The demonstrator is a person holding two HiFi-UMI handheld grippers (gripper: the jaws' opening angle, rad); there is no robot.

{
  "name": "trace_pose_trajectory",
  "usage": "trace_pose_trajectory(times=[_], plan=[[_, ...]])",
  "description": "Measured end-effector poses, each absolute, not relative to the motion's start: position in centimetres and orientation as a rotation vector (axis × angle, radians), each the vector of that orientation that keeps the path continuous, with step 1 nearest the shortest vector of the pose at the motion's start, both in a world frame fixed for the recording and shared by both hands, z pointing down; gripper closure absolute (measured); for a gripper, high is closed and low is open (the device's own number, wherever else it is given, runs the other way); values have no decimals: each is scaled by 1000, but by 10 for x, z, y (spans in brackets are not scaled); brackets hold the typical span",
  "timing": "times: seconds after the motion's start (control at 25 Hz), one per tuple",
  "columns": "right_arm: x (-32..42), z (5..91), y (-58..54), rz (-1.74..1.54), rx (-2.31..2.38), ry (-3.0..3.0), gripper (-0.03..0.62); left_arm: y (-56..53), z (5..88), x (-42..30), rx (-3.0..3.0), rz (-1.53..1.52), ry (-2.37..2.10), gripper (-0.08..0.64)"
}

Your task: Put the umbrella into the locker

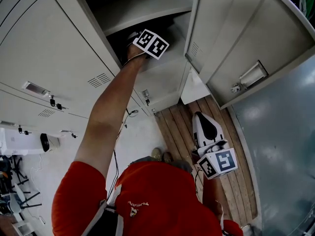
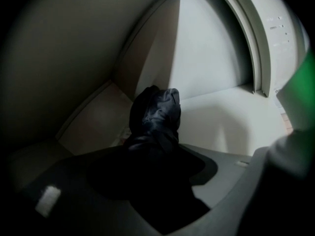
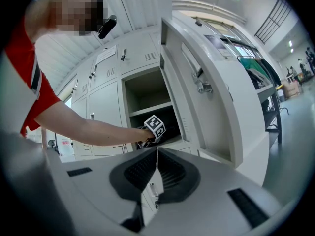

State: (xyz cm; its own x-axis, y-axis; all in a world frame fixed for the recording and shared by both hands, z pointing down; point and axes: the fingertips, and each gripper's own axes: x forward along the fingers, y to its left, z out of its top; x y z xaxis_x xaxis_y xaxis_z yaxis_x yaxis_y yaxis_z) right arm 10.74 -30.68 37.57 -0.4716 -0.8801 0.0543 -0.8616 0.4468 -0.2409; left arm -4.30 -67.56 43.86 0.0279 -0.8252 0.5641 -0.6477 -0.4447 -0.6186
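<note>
The left gripper (image 2: 155,156) was deep inside the open locker (image 2: 216,117), jaws clamped on the dark folded umbrella (image 2: 156,114), whose end poked out over the compartment floor. The right gripper (image 3: 155,154) hung outside, jaws pressed together, empty.

From where I'm driving, my left tool (image 2: 165,168) sits inside the lower compartment (image 1: 123,38) of the open locker (image 1: 162,77). The shelf (image 1: 142,9) closes it in overhead, and the dark folded umbrella (image 2: 155,114) blocks the way straight ahead between the jaws, with bare pale panel only to its right. The door (image 1: 231,28) juts out on the right of the opening and the closed lockers (image 1: 44,58) wall off the left. My right tool (image 3: 156,154), jaws together, has open wooden floor (image 1: 177,127) around it.
</note>
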Motion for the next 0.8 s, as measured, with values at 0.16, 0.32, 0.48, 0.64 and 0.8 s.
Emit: trace_pose_trajectory(times=[0.16,0.32,0.48,0.64,0.8], plan=[[106,378,-306,-373,-1566,2608,588,-674,435,-44,-2085,-1363,1540,277],[105,381,-306,-380,-1559,2615,588,-667,431,-35,-2157,-1316,1512,201],[101,381,-305,-383,-1542,2623,588,-659,419,-24,-2249,-1231,1497,169],[98,380,-304,-378,-1525,2625,588,-650,406,-11,-2288,-1171,1462,164],[96,378,-302,-373,-1514,2630,588,-634,392,6,-2323,-1074,1407,165]])
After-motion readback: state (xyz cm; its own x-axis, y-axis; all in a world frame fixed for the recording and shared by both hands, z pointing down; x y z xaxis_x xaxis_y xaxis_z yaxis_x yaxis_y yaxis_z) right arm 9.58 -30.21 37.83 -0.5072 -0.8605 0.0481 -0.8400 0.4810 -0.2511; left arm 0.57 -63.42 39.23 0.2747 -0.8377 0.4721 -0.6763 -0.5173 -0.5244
